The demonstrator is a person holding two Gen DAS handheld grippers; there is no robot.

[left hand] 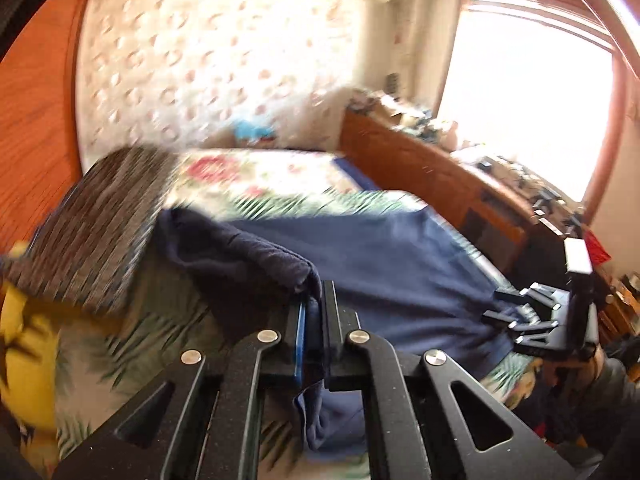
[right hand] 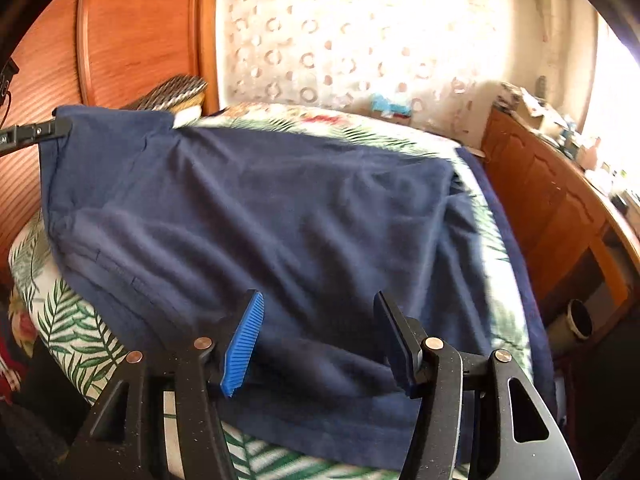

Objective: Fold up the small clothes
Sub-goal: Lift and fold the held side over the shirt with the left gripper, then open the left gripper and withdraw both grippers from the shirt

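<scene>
While the left gripper (left hand: 314, 312) clamps a corner of the navy garment (right hand: 260, 216) above the leaf-print bedspread (right hand: 76, 332), the right gripper (right hand: 320, 340) hovers unclenched over the near hem — carry that corner across evenly, keeping the cloth taut.

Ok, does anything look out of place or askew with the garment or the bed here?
Nothing looks damaged. The navy garment lies wrinkled and crooked across the leaf-print bedspread, one corner lifted by the left gripper, which is shut on it. The right gripper is open above the near hem.
</scene>
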